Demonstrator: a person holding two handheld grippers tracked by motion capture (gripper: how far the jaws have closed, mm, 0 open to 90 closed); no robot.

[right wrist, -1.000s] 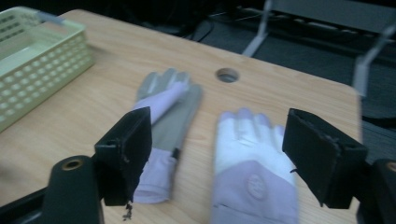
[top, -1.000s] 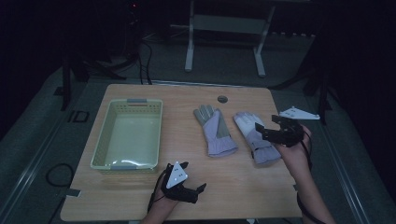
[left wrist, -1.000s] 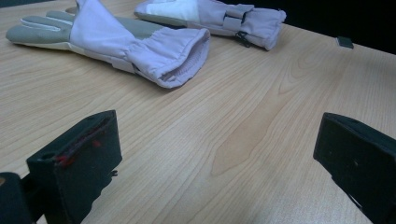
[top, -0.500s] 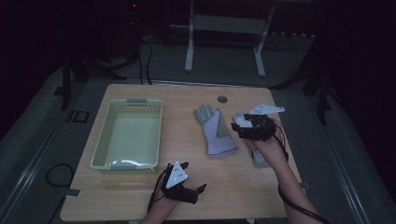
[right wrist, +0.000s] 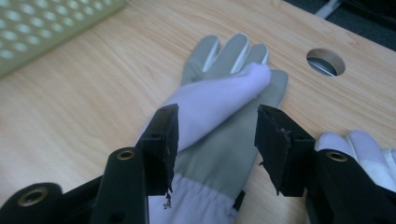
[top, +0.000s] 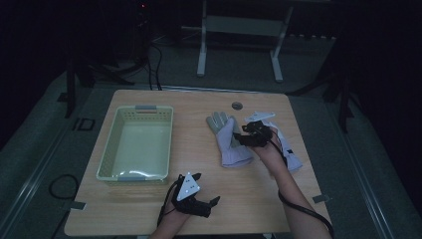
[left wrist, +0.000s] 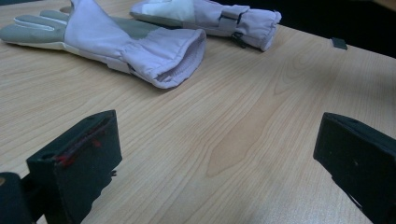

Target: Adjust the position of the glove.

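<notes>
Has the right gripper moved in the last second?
Yes. The right gripper has swung left, from over the right glove near the table's right edge to above the left glove, jaws open.

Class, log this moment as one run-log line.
right tongs: open, over left glove | left tongs: open, idle above table | basket: empty

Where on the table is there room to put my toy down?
Bare wood lies between the basket and the left glove, and along the near edge beside the left gripper. It's crowded where the right gripper hovers over both gloves.
</notes>
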